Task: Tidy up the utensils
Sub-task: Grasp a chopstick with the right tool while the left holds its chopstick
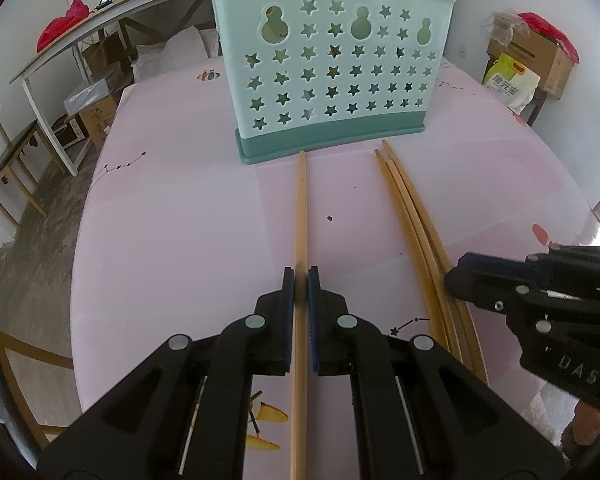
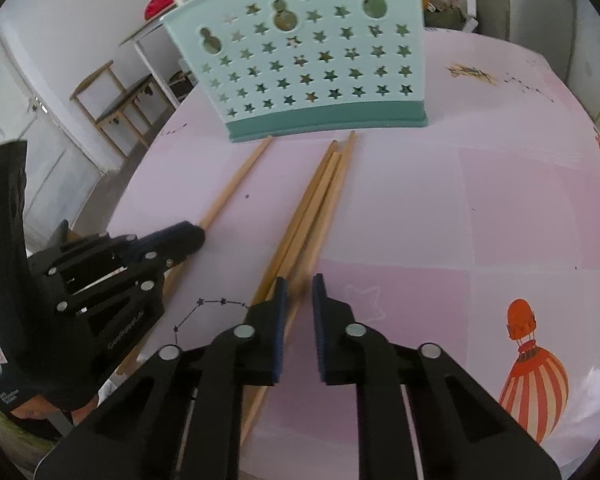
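The left gripper (image 1: 301, 280), black with blue pads, is clamped tight on 1 long, pale wooden chopstick (image 1: 301, 216) that lies alone on the pink patterned tablecloth (image 1: 180, 220). The stick runs straight between the pads and on toward the holder, its far tip just short of the holder's base.

Just beside it, the right gripper (image 2: 299, 286) stands over a bundle of 3 wooden chopsticks (image 2: 320, 184) lying side by side. Its jaws are narrowed to a small gap; 1 stick of the bundle passes between them, blurred, and I cannot tell whether the pads actually press on it. In the left wrist view the gripper's tip meets the bundle from the side.

Farther off, the mint-green plastic utensil holder (image 1: 332, 64), pierced with star-shaped and gourd-shaped holes and set on a darker teal base, stands upright on the cloth. The tips of all 4 chopsticks point toward it.

An orange striped balloon print (image 2: 534, 380) marks the cloth near the right gripper.
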{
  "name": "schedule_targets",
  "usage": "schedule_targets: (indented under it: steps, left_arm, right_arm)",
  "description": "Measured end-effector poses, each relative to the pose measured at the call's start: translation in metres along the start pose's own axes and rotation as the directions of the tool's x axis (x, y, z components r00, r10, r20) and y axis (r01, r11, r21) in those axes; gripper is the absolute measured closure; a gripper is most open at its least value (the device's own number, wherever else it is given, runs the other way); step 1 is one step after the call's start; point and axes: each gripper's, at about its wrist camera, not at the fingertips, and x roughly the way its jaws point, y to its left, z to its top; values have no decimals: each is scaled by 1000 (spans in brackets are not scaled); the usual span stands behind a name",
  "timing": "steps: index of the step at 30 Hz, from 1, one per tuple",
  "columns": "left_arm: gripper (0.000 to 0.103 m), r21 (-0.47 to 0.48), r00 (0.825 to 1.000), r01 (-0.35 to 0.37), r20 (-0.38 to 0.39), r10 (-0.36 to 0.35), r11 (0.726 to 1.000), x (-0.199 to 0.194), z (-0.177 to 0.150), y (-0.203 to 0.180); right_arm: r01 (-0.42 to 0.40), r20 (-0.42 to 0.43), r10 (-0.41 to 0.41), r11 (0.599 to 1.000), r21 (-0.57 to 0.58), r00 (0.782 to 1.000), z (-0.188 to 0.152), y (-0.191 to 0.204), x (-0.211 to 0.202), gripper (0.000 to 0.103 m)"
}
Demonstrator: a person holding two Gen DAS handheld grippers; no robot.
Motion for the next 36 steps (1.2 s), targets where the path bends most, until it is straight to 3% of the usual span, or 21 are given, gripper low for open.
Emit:
schedule_targets:
  steps: [10,16,19,21,23,36]
  left_arm:
    - [98,-34,1000,2,-9,-2,999,-7,-7,2]
    - [98,-77,995,72,-69,-77,994,-16,-16,8]
    - [88,-78,992,91,-85,-97,993,-17,-15,8]
    - [78,-70,992,83,-87,-88,994,-15,-14,7]
    - [78,-65,992,77,-92,-83,995,-12,-9,7]
    - [81,13,997,-29,-65,29,1000,11,20,0]
  right_arm:
    - [77,14,-78,996,32,997,-8,-16,-13,97]
    - [94,-24,-92,994,62,995,-20,-42,-31,97]
    - [68,-48,-64,995,78,997,-21,-51,-32,96]
    - [69,-53,-65,995,75,996,-19,-54,-31,95]
    - [61,-48,-58,995,82,997,-14,-56,-29,87]
    - [120,-3,-120,993,5,993,26,-48,-3,87]
